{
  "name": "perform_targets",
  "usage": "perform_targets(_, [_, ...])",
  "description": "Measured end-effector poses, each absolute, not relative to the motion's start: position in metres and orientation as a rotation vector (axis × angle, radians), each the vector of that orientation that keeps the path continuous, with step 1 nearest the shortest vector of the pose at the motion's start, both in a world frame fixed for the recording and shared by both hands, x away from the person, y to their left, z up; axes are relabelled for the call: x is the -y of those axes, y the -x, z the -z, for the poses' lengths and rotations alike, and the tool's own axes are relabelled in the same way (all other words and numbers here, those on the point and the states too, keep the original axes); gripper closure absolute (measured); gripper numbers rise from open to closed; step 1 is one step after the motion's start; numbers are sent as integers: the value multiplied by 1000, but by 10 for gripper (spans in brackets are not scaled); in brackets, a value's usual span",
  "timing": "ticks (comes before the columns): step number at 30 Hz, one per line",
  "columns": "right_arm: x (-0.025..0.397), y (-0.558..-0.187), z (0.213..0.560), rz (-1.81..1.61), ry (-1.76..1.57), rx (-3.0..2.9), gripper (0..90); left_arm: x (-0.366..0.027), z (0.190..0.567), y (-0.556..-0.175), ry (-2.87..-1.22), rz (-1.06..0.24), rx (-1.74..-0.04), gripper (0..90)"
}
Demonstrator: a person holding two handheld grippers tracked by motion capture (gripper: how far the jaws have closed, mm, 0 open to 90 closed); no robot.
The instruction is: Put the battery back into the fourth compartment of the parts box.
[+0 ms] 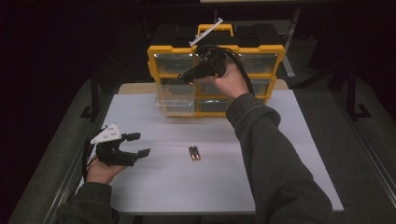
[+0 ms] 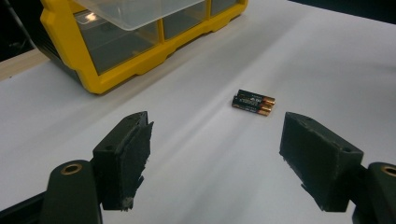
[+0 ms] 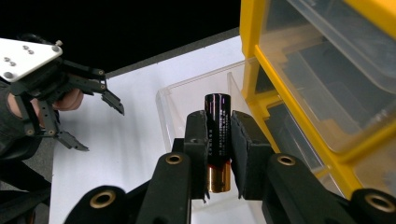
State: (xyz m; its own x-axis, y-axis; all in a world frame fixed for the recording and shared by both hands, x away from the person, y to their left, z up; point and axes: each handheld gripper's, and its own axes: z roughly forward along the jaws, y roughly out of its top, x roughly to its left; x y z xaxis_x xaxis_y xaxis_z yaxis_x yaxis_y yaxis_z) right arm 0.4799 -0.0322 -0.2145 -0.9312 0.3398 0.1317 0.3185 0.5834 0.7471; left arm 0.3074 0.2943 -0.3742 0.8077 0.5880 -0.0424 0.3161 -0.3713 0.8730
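High view: the right gripper (image 1: 189, 77) is held up against the front of the yellow organizer (image 1: 215, 70), just above its pulled-out clear drawer (image 1: 176, 95) at the left column. The left gripper (image 1: 135, 144) is rested low on the white surface (image 1: 210, 182), well apart from the organizer, fingers spread wide and empty. Two batteries (image 1: 194, 153) are seen lying side by side, touching, mid-surface between the person's forearms.

Left gripper view: the fingers (image 2: 123, 158) are wide apart with nothing between them. The batteries (image 2: 253, 102) are seen ahead and slightly right, gold ends to the right. The organizer (image 2: 70, 51) is seen at upper left with the clear drawer (image 2: 135, 11) projecting over the surface.

Right gripper view: a single battery (image 3: 217, 135) is clamped between the closed fingers (image 3: 198, 149), gold end toward the gripper body, dark end pointing out over the open drawer (image 3: 196, 93). The left gripper (image 3: 88, 109) is seen farther off at left.

Judged step: the battery is being dropped into the drawer. To do it well, the battery tip should be brought fully inside the drawer walls and lowered near the floor before release, so it is not bounced out or rolled over the front wall. Contact with the drawer front should be avoided, since it could be pushed shut. The remaining pair can then be picked one at a time; being in contact, they are likely to roll together if nudged.
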Motion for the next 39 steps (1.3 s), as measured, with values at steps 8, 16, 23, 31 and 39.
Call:
perform_targets(8, [17, -487, 228, -1264, -587, -2803, 760, -296, 374, -308, -1991, -341, -677, 239])
perform_targets(16, [11, -493, 242, -1217, -610, -2824, 760, -297, 374, -308, -1994, -342, -683, 239])
perform_targets(23, [6, -494, 252, -1189, -593, -2838, 759, -298, 374, -308, -1997, -344, -681, 240])
perform_targets(31, [5, -494, 264, -1184, -610, -2833, 710, -300, 374, -308, -1997, -345, -685, 240])
perform_targets(39, [15, -491, 261, -1219, -635, -2818, 700, -300, 375, -308, -1995, -342, -697, 240])
